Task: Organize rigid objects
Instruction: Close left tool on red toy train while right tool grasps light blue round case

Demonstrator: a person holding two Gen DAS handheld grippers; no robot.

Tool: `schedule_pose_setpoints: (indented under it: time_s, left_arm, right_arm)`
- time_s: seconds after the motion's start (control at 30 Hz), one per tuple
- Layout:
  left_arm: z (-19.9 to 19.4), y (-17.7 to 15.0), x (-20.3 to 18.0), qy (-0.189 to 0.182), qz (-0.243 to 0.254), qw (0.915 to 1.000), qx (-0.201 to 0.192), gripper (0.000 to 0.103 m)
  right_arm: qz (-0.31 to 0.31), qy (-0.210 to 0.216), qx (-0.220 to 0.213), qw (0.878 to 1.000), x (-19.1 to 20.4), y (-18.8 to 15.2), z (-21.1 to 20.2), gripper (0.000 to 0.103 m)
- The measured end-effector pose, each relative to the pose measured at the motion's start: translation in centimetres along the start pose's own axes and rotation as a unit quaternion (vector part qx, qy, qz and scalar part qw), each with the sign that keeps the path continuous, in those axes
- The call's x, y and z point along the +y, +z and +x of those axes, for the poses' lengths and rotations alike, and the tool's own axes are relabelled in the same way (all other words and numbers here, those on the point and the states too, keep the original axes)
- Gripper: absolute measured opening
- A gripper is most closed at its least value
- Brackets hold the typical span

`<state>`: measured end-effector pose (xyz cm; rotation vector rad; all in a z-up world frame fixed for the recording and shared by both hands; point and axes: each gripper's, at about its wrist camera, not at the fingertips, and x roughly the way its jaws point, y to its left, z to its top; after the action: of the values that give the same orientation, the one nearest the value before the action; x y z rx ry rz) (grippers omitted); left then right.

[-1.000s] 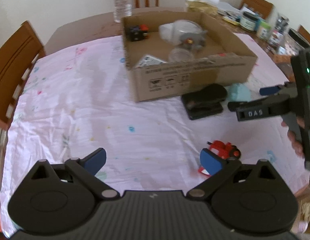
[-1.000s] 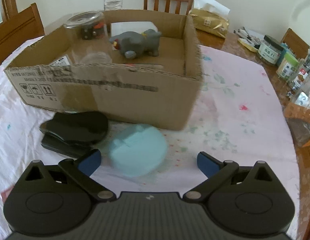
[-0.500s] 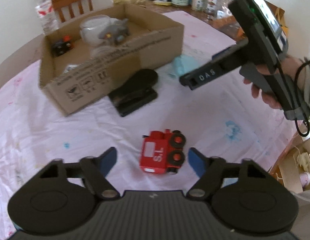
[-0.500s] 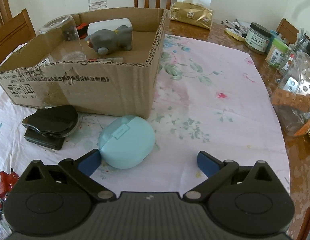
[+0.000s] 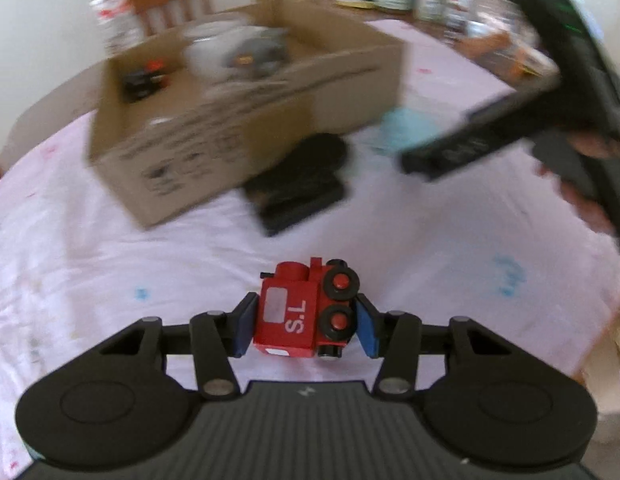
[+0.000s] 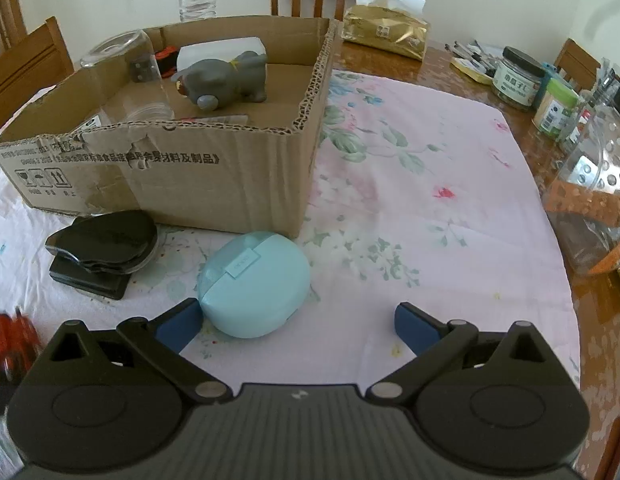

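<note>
The left hand-held gripper [image 5: 305, 326] clamps the red toy train [image 5: 306, 312], while the right hand-held gripper [image 6: 298, 318] stands open beside the blue case [image 6: 256, 284].

The red toy train [image 5: 306, 316] bears white letters "S.L" on its side. The cardboard box [image 6: 214, 176] carries a printed line of Chinese characters and three handling signs at its lower left corner. A jar [image 6: 517, 78] label shows Chinese characters too small to read surely.
</note>
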<state>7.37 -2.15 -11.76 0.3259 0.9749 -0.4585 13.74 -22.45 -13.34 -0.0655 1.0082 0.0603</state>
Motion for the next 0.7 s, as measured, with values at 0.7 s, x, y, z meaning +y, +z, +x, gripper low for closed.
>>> schedule_pose_setpoints:
  time_s: [0.7]
  left_arm:
    - [0.5,0.2,2.5,0.022,-0.048,0.9986,0.009,0.05]
  right_arm:
    - [-0.02,0.043,-0.035,0.998,2.1,0.7,-0.6,0.075]
